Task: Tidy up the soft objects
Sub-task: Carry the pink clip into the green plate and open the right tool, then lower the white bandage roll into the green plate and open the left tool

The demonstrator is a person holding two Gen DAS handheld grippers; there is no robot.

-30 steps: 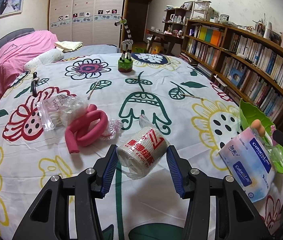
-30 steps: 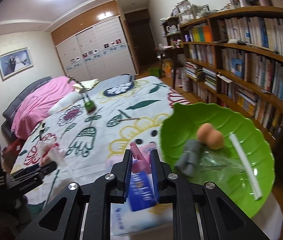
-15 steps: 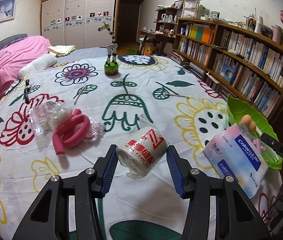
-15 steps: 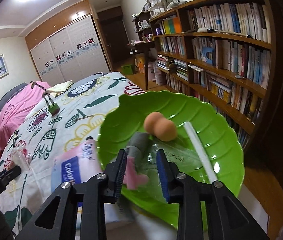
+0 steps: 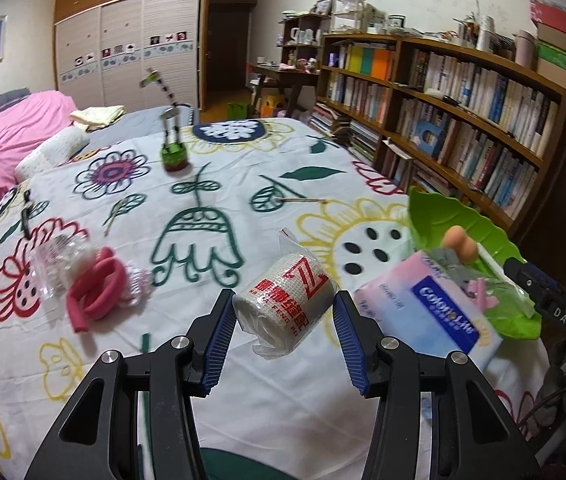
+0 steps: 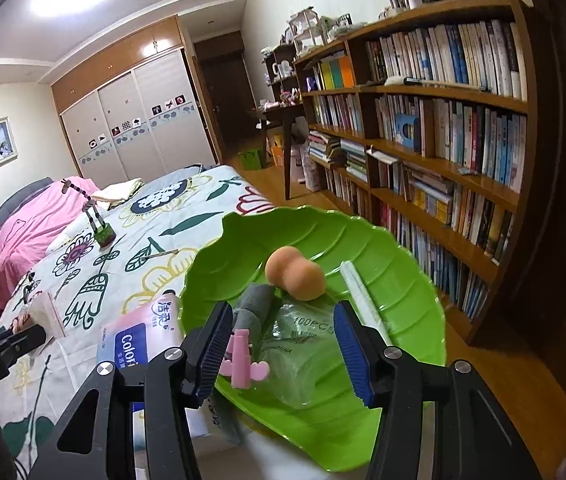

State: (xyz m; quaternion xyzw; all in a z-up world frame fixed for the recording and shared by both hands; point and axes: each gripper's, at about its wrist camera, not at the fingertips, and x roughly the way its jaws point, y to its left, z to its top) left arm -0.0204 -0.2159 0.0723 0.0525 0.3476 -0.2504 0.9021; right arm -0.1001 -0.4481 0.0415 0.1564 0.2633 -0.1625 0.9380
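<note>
Since a second ago the right gripper (image 6: 281,350) has let go of the small pink piece (image 6: 241,358), which now lies in the green leaf-shaped tray (image 6: 403,280), and its jaws stand spread wide over it. The left gripper (image 5: 285,334) has swung toward the tray with the wrapped bandage roll (image 5: 283,306) pinched between its pads.

Nearest the right gripper, the pink piece sits by the tray's near rim, beside a clear bag (image 6: 307,344) and a grey roll (image 6: 253,306); farther in lie a peach sponge (image 6: 295,268) and a white stick (image 6: 363,304).

The tray appears to overhang the bed (image 5: 243,168) edge, with a tissue pack (image 5: 423,312) against it. Dropping the roll onto the crowded near rim could tip the tray or send the roll off. Its loose plastic wrap may also slip in the pads. Pink foam curlers (image 5: 95,294) remain on the bedspread.
</note>
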